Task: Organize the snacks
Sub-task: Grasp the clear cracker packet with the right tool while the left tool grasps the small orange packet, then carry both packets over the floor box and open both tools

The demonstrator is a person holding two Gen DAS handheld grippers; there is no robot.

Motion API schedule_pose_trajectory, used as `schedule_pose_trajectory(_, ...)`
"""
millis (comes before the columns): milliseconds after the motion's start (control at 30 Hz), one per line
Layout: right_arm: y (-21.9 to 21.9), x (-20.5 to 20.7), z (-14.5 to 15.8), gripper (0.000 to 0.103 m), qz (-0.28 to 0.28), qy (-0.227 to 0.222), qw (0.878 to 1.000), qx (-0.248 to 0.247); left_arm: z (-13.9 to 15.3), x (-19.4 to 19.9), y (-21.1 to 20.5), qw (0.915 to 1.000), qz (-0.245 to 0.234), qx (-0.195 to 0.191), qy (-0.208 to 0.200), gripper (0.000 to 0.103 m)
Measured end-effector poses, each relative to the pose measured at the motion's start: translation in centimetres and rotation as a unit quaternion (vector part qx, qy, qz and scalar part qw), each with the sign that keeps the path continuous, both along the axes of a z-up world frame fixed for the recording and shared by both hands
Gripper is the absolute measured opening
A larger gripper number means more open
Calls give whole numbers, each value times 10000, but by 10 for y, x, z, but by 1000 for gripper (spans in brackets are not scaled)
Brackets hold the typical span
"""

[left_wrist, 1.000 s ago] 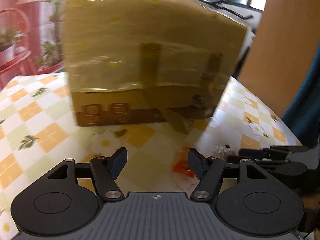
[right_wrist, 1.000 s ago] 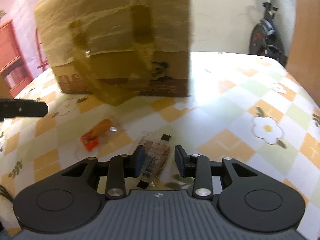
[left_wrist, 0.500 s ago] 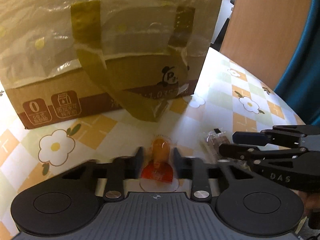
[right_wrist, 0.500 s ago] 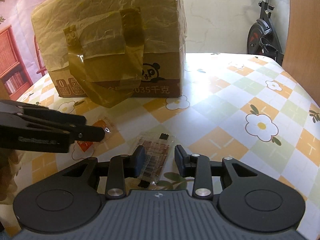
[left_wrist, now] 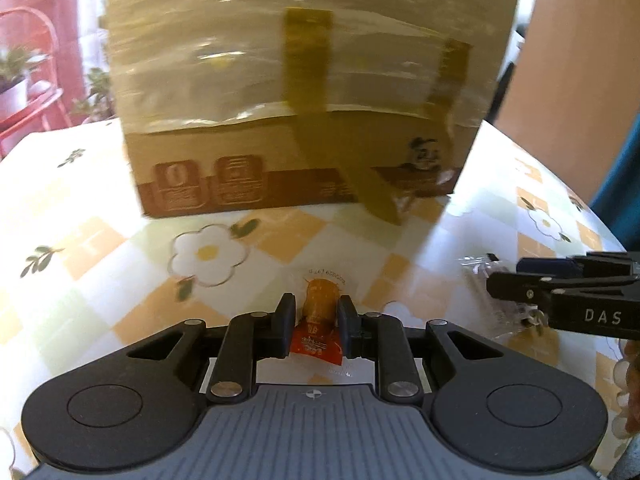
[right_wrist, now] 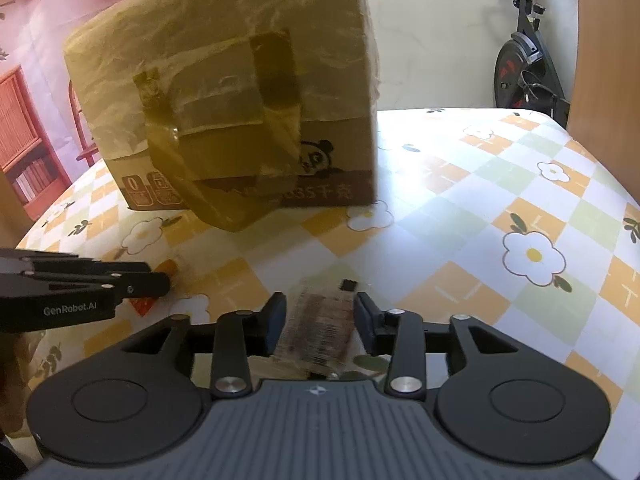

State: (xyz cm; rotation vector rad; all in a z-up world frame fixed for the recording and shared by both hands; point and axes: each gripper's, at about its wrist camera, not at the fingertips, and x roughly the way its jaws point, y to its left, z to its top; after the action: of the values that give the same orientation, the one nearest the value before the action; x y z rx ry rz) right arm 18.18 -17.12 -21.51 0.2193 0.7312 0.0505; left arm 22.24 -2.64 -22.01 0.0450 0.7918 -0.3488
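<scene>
Where the left wrist view centres low, your left gripper [left_wrist: 316, 316] has just been closing — its jaws now clamp the orange snack sachet [left_wrist: 319, 330] on the tablecloth [left_wrist: 100, 260], below the cardboard box [left_wrist: 304, 92]. Lower centre of the right wrist view, your right gripper [right_wrist: 320, 320] has just been opening — jaws apart, the clear barcode packet [right_wrist: 318, 330] lying blurred between them, apparently unpressed.
</scene>
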Motion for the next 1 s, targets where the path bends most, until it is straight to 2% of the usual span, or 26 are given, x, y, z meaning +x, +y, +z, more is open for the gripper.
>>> schedule_pose_trajectory(200, 18, 8, -6, 60, -104, 290, 9990, -316, 2, -8, 12, 9999, 119, 31, -38, 26)
schedule_pose_trajectory(267, 25, 8, -8, 62, -63, 281, 9982, -520, 1, -8, 11, 10000, 87, 27, 1, 34)
schedule_pose_trajectory(300, 27, 8, -10, 62, -37, 271, 9977, -621, 2, -10, 9, 10000, 74, 20, 3, 35)
schedule_pose_trajectory(433, 25, 7, -12, 54, -87, 220, 9973, -688, -1, -10, 5, 9999, 65, 109, -23, 37)
schedule_pose_trajectory(533, 22, 6, -12, 52, -65, 212, 9976, -652, -1, -12, 4, 9999, 47, 123, -72, 37)
schedule_pose_trajectory(567, 23, 6, -12, 49, -44, 204, 9974, -692, -2, -12, 4, 9998, 55, 148, -88, 30)
schedule_pose_trajectory(633, 23, 5, -12, 47, 37, 168, 9977, -656, -2, -13, 7, 10000, 39, -10, -48, 28)
schedule_pose_trajectory(833, 25, 2, -8, 45, 134, 85, 9990, -420, 11, -19, 10, 9994, 89, -139, -300, 27)
schedule_pose_trajectory(1000, 26, -1, 7, 45, 157, -161, 9992, -336, 27, -20, 11, 9987, 79, -153, -484, 27)
